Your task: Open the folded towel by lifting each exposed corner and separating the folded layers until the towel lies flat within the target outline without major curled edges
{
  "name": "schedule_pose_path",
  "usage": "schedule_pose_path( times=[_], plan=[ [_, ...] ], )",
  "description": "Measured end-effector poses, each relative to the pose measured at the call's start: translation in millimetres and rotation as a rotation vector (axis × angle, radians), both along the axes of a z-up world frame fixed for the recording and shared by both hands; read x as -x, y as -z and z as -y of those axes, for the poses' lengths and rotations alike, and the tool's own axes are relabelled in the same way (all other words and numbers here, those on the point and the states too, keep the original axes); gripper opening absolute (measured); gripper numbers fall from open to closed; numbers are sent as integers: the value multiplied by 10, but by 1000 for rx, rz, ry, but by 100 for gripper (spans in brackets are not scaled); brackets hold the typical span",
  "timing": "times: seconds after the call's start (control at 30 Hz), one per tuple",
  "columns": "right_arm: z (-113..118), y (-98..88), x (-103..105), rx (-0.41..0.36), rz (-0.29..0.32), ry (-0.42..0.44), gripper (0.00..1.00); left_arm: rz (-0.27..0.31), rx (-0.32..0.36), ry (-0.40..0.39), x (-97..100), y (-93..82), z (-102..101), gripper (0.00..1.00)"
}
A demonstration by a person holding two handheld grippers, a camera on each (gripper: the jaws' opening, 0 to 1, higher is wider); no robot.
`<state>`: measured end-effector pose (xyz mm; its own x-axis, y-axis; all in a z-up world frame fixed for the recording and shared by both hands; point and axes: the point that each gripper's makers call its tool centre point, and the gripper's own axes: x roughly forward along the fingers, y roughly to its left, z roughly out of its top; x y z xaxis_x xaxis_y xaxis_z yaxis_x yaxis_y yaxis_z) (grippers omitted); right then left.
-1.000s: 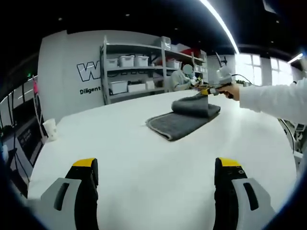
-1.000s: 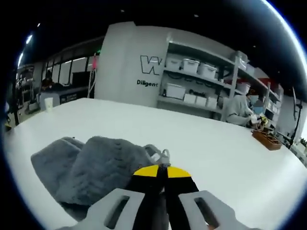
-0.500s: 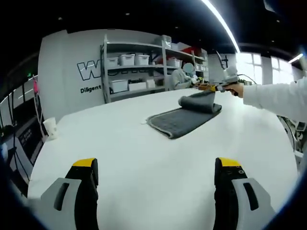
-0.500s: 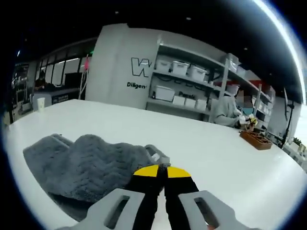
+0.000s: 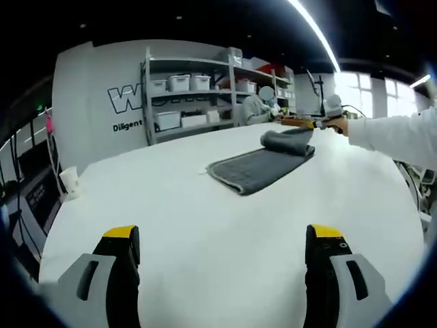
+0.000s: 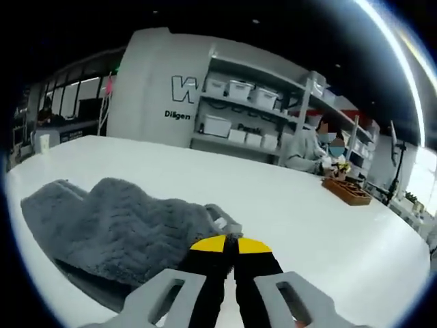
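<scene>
We held the left gripper [image 5: 222, 256] low over the white table [image 5: 205, 225], its 2 jaws wide apart with nothing in them. The grey towel [image 5: 263, 160] lay at 1 o'clock, well apart. Our arm in a white sleeve [image 5: 396, 140] reached out. The right gripper [image 6: 229, 247] was pinched tight on the towel's edge.
</scene>
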<state>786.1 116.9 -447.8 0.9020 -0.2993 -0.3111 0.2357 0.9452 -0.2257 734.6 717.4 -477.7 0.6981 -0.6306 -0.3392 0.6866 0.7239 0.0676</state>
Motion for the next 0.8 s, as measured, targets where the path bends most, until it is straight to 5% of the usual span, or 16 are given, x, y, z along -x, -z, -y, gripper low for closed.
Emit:
schedule_pose_path(
  times=[0.7,0.8],
  plan=[
    [840,289,145,21,-44,102,0,-10,-34,38,76,80,167,100],
    [1094,390,185,13,-50,139,0,-26,-26,57,81,104,211,100]
  ],
)
